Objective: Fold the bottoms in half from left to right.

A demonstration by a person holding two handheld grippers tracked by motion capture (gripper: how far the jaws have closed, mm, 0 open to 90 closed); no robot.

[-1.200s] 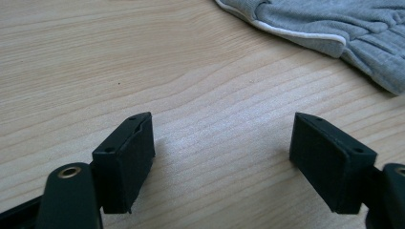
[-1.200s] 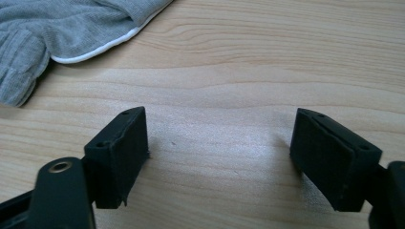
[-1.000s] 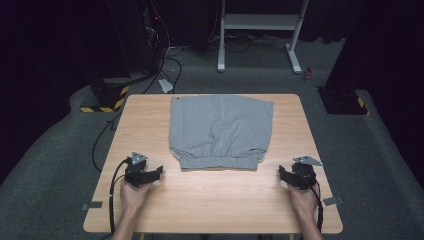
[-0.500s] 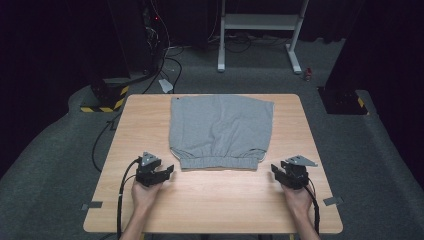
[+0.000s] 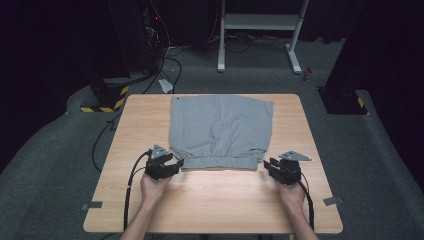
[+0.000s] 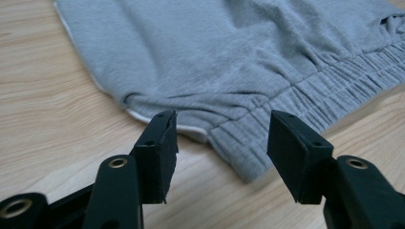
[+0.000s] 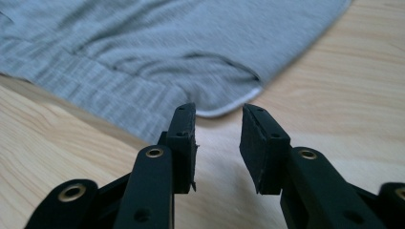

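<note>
Grey shorts (image 5: 220, 130) lie flat mid-table (image 5: 210, 200), elastic waistband nearest the person; soft, light, floppy cloth, best pinched at the waistband corners. Left gripper (image 6: 219, 143) and right gripper (image 7: 217, 143), jaws just narrowing but apart, hold nothing, each just short of a corner

The grey shorts (image 5: 220, 129) are lying flat on the counter (image 5: 210, 200), spread out with the elastic waistband (image 5: 220, 162) facing the person and the leg openings pointing away. The soft fabric is showing loose folds down the middle, and the gathered waistband is puckering along its length. A thin white edge is peeking out at both waistband corners. The left waistband corner (image 6: 229, 143) is sitting just ahead of the left hand-held gripper (image 5: 176, 162), partly between its parted jaws. The right corner (image 7: 224, 107) is lying just beyond the tips of the right hand-held gripper (image 5: 267, 164), not touching them.
</note>
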